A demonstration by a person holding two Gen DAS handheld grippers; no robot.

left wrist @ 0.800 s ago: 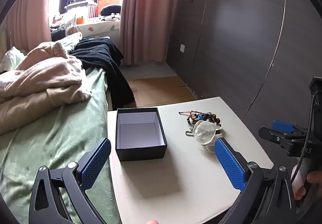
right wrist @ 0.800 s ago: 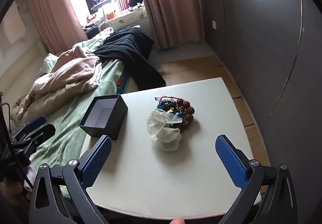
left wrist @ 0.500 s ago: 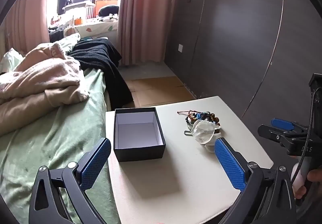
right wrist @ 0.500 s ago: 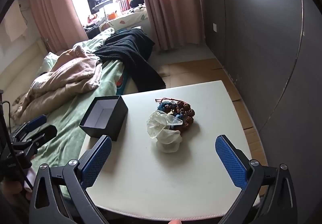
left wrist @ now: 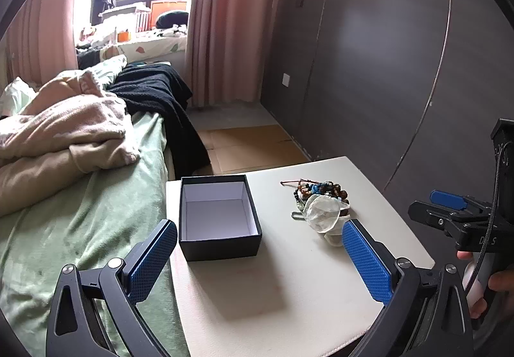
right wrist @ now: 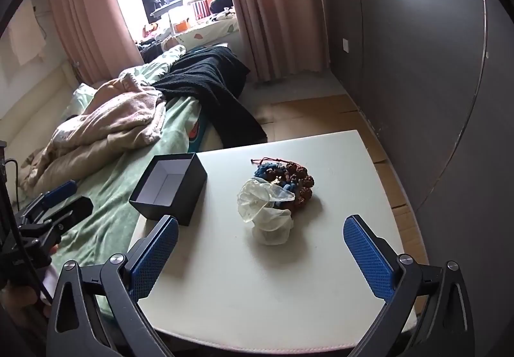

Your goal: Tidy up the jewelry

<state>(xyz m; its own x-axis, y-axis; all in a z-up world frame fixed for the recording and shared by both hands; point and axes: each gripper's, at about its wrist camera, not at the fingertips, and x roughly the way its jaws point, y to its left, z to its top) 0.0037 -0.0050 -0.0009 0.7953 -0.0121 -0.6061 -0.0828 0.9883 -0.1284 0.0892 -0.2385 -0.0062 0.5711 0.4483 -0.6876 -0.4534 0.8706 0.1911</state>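
An open black box [left wrist: 218, 215] with a white inside stands empty on the left of a small white table [left wrist: 289, 286]; it also shows in the right wrist view [right wrist: 168, 188]. A pile of beaded bracelets [left wrist: 321, 191] [right wrist: 289, 178] lies to its right, partly under a crumpled clear plastic bag [left wrist: 321, 215] [right wrist: 266, 209]. My left gripper [left wrist: 258, 257] is open and empty, above the table's near edge in front of the box. My right gripper [right wrist: 260, 252] is open and empty, in front of the bag and bracelets.
A bed with a green sheet [left wrist: 80, 228], a beige blanket [left wrist: 57, 138] and a black throw [left wrist: 154, 97] adjoins the table's left side. A dark panelled wall [left wrist: 369, 68] stands to the right. Cardboard [left wrist: 250, 148] covers the floor beyond.
Both grippers have moved slightly; the box and bracelet pile sit a little lower and nearer in the views. Nothing was picked up, and both stay open.
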